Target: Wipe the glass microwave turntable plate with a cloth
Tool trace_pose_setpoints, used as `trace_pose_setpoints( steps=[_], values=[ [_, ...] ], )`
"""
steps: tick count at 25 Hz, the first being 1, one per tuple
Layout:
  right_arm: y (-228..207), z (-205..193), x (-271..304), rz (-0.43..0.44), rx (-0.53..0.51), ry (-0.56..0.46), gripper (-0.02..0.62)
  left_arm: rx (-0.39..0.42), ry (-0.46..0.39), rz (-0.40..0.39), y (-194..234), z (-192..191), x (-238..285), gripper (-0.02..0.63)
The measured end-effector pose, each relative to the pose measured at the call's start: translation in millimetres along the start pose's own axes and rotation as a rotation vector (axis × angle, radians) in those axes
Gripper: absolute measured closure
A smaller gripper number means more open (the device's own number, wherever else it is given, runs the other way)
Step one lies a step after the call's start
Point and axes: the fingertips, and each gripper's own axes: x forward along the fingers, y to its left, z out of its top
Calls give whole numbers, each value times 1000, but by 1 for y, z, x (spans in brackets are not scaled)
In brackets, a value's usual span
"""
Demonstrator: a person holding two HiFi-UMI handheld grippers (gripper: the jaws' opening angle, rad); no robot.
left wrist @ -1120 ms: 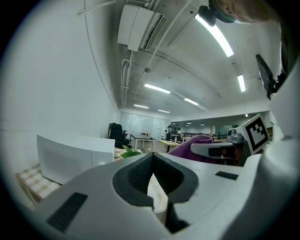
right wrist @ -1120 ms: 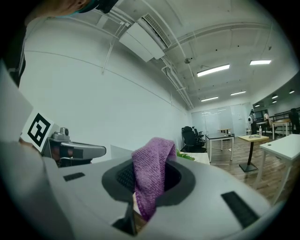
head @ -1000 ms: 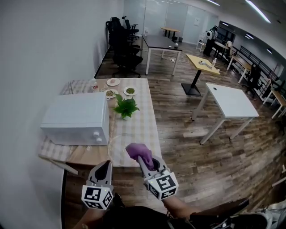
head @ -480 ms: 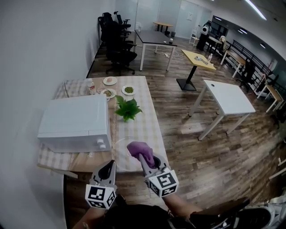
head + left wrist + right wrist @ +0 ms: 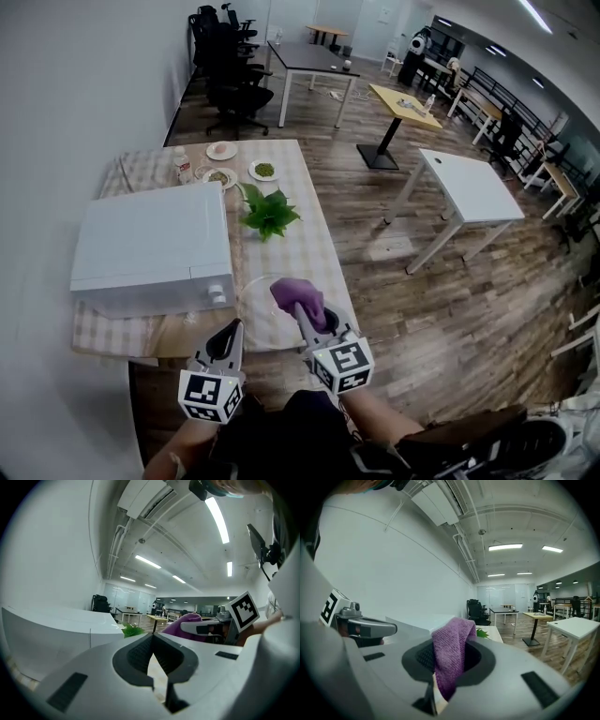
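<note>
Wood-plank office floor fills the right of the head view, with desks and chairs toward the top. Your work is at the lower left, on a table (image 5: 309,248) with a checked cover. The microwave (image 5: 150,246) sits on its left side. The glass plate (image 5: 247,298) lies just below it in the frame, near the table's bottom edge, showing only as a faint round outline.

Your right gripper (image 5: 302,312) has its fingers clamped on the purple cloth (image 5: 451,653), which bunches up above the tips and hangs over the right part of the plate. Your left gripper (image 5: 152,637) has its fingertips pressed together with nothing between them, and sits at the lower left of the plate, off the glass.

As a judgement, you have the cloth in hand and the plate out on the table, so the set-up is done. The wiping itself looks barely begun, if begun at all, and most of the glass is left to cover.

Much is hard to read:
- The plate is clear, so its rim can be traced only in part and no dirt or wiped patch shows.
- No view shows whether the cloth touches the glass.
- Both gripper views look out over the table at the room, and their own bodies block the plate.
- Your body cuts off the table's bottom edge in the head view.
</note>
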Motion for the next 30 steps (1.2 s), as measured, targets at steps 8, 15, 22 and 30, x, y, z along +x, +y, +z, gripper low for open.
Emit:
trace_pose_setpoints(
  steps=[8, 15, 22, 30],
  values=[
    [-10, -18, 40, -1, 3, 47, 534, -6, 70, -36, 17, -25, 23, 598],
    [-22, -53, 92, 56, 20, 122, 534, 9, 166, -3, 33, -51, 51, 598],
    [-23, -89, 137, 103, -2, 177, 534, -12, 271, -18, 30, -97, 74, 598],
    [-8, -149, 174, 176, -4, 280, 534, -32, 328, 10, 39, -144, 88, 598]
  ],
)
